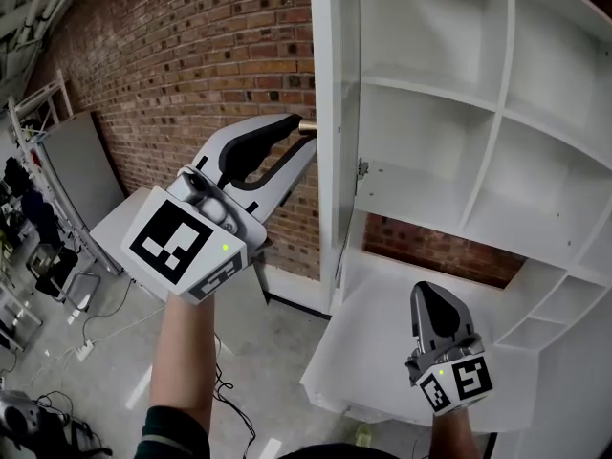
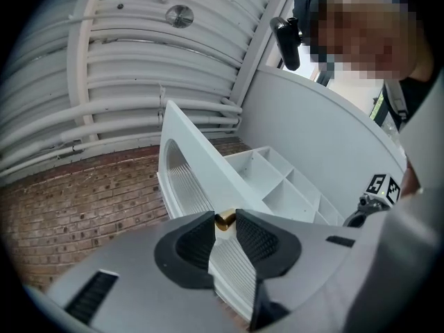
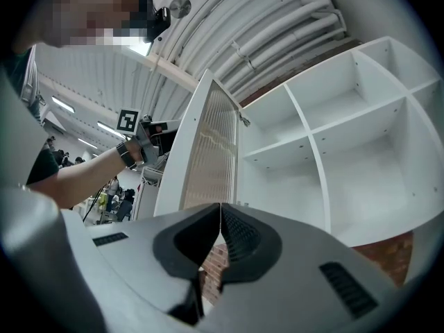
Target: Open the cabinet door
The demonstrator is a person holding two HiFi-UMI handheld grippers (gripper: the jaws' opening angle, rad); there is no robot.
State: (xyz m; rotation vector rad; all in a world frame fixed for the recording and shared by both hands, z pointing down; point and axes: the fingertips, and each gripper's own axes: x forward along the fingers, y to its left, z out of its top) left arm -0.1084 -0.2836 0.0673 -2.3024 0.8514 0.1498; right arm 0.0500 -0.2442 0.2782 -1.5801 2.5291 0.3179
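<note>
As the task stands: largely done, by my judgement. The tall white cabinet door with a ribbed panel (image 1: 327,84) is swung wide and shows edge-on in the head view, so the white cabinet's bare shelves (image 1: 427,92) lie fully exposed.
Door position: it is hinged on the cabinet's left side and stands out toward the person, with the red brick wall (image 1: 191,55) behind it.
Left gripper (image 1: 302,138): it is raised to the door's outer edge. Its jaws sit on either side of the small round brass knob (image 2: 224,220) and appear to grasp it at their very tips.
Right gripper (image 3: 220,214): it is held low in front of the cabinet's lower part, well apart from the door. Its jaws are clenched together with nothing between them.
Shelves: every compartment that shows is empty.
Left to do: little, as far as I can judge. The knob wants letting go and the left gripper drawing clear, unless a wider swing is wanted.
</note>
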